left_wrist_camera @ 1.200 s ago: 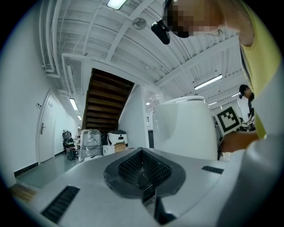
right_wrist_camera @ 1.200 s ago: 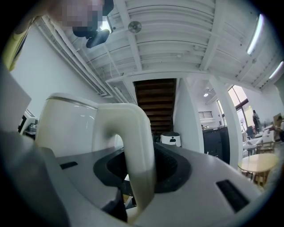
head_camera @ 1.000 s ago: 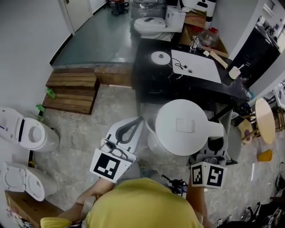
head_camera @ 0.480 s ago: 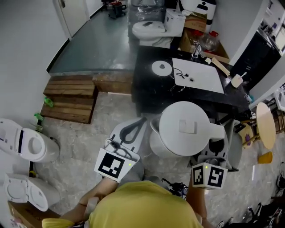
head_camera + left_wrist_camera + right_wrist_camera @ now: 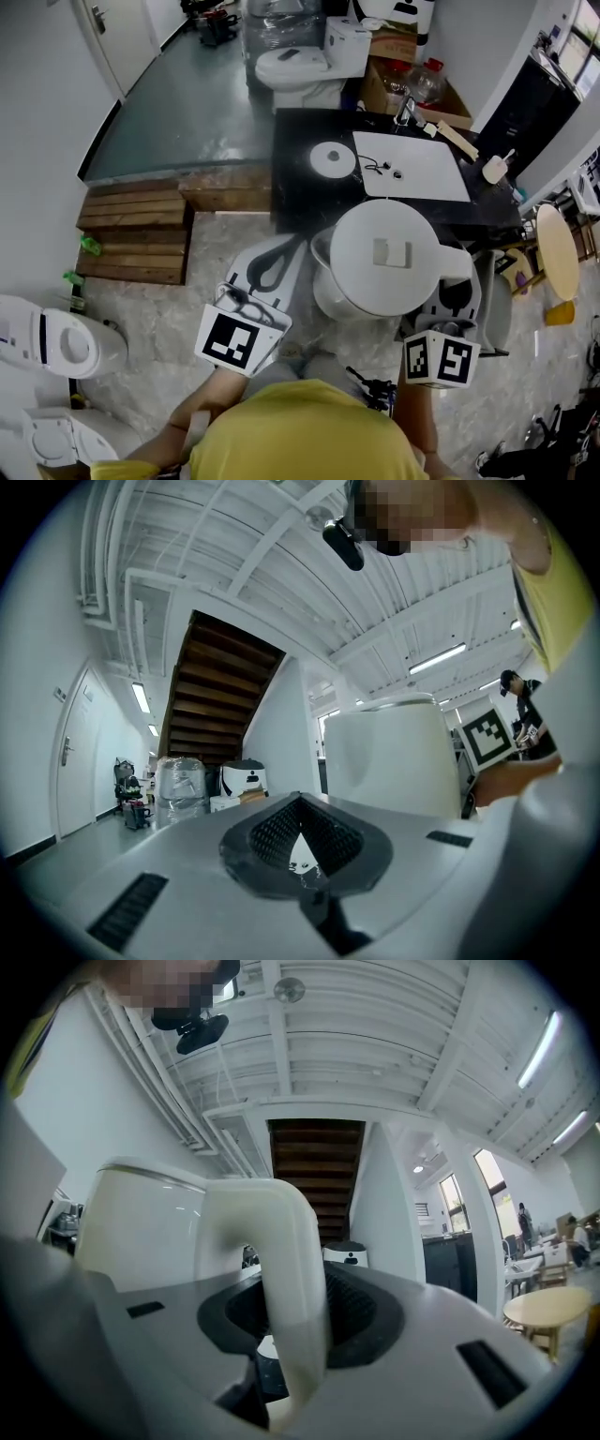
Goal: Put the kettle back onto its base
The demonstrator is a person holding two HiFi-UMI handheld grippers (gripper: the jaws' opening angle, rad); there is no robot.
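The right gripper [image 5: 298, 1324] has its jaws closed partway on the curved handle [image 5: 286, 1241] of a white plastic electric kettle [image 5: 392, 258], with the handle standing upright between them. The kettle hangs in the air in front of the person in the yellow shirt [image 5: 300, 436], lid up, and in the head view its far side overlaps the near edge of the black desk [image 5: 300, 192]. The left gripper [image 5: 300, 819] is just beside the kettle on its left. Its jaws meet at the tips and hold nothing.

The round white kettle base [image 5: 333, 159], with a dark cord running from it, lies flat on the desk beyond the kettle and apart from it. A white rectangular sheet [image 5: 417, 169] lies just beside the base. On the floor to the left are brown wooden steps [image 5: 141, 234] and a white toilet [image 5: 56, 337].
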